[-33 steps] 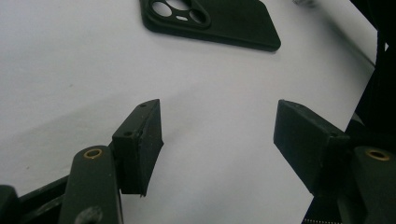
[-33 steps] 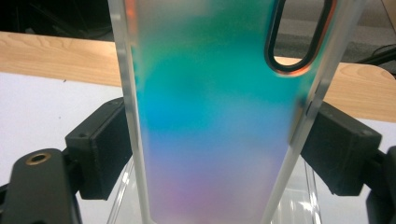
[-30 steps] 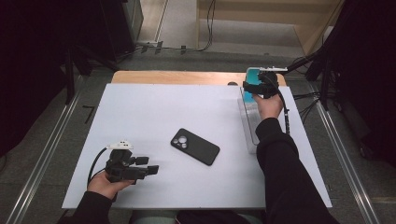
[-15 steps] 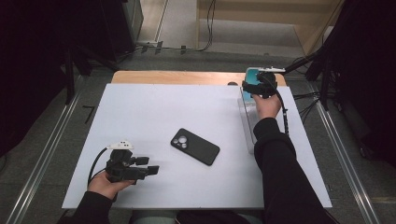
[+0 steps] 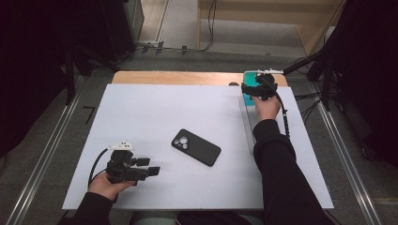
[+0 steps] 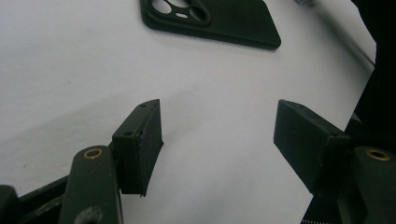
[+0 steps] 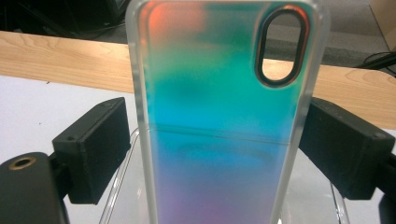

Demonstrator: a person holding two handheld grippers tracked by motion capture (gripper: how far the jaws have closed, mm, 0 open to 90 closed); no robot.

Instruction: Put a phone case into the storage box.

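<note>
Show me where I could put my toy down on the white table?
The big bare patch is the far left of the white table, behind the left gripper and left of the black phone. The near strip between phone and right sleeve is free too. The far right corner is crowded: the right gripper, colourful phone case and clear stand.
</note>
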